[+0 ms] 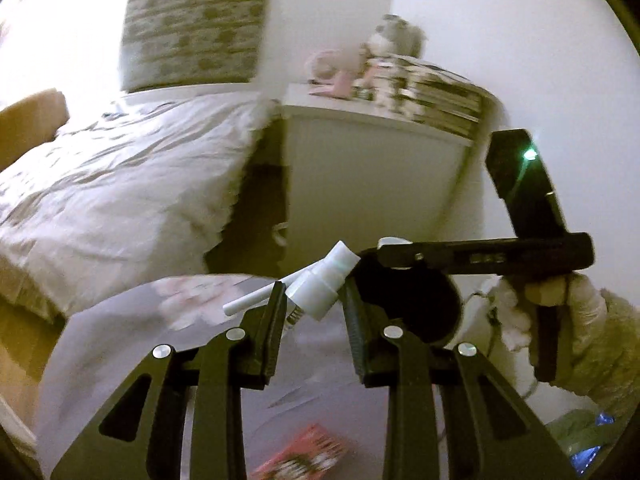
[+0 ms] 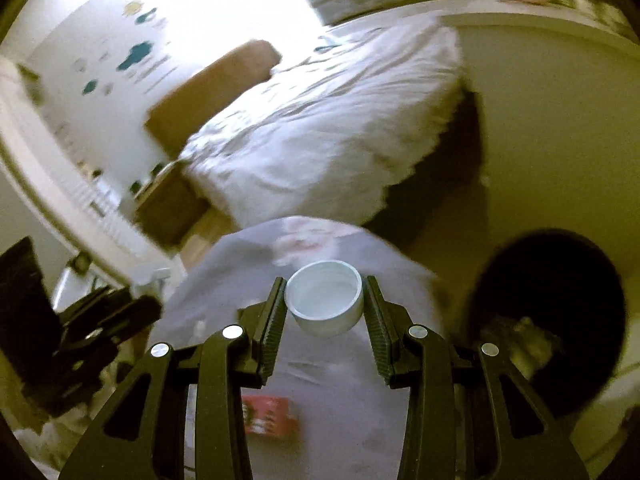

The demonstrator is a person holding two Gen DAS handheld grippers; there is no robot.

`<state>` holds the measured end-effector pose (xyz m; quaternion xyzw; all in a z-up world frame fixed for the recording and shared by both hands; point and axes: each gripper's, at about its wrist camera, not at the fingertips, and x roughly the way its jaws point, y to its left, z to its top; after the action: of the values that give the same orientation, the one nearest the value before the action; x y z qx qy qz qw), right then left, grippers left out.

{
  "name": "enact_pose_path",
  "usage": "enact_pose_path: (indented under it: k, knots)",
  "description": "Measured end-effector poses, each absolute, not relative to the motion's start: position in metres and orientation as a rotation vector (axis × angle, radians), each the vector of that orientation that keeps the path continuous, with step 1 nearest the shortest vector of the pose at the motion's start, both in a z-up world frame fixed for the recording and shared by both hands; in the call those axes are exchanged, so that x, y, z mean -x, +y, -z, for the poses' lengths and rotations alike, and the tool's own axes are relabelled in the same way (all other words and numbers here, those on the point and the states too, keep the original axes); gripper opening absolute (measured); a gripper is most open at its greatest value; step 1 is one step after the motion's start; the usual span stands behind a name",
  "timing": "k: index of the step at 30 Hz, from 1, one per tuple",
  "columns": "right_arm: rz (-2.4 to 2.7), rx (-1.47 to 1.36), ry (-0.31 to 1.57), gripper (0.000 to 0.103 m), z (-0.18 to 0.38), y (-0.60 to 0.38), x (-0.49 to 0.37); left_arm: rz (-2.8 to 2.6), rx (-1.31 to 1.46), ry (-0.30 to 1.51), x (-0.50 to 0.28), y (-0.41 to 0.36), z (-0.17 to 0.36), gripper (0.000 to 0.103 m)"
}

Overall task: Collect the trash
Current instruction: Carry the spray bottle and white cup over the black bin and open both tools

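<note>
My left gripper (image 1: pixel 314 300) is shut on a white spray pump head (image 1: pixel 326 280) with a thin white tube (image 1: pixel 256 298) sticking out to the left. My right gripper (image 2: pixel 325 300) is shut on a small white round cap (image 2: pixel 324 298), open side up. The right gripper also shows in the left wrist view (image 1: pixel 384 256), held by a gloved hand (image 1: pixel 576 300), right beside the pump head. A black round bin (image 2: pixel 548 320) sits to the right of the right gripper; it shows in the left wrist view (image 1: pixel 416 304) behind my left fingers. Both views are blurred.
A pale lilac cloth surface (image 2: pixel 320 380) lies below both grippers, with a red packet (image 2: pixel 270 416) on it. A bed with a white duvet (image 1: pixel 120 184) stands to the left. A white cabinet (image 1: pixel 372 184) with stacked magazines (image 1: pixel 440 96) stands behind.
</note>
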<state>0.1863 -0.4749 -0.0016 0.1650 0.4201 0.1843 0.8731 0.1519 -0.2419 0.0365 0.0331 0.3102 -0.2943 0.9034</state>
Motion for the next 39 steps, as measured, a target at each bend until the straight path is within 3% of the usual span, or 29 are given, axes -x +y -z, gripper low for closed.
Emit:
enact_pose_path:
  k: [15,39]
  knots:
    - [-0.085,-0.573,0.927,0.039,0.089,-0.624,-0.169,0.801,-0.021,0.760,-0.186,-0.380,0.008,0.029]
    - [0.037,-0.627,0.981,0.040,0.153,-0.680,-0.177,0.824,0.012,0.978,-0.234,-0.449,0.083,0.032]
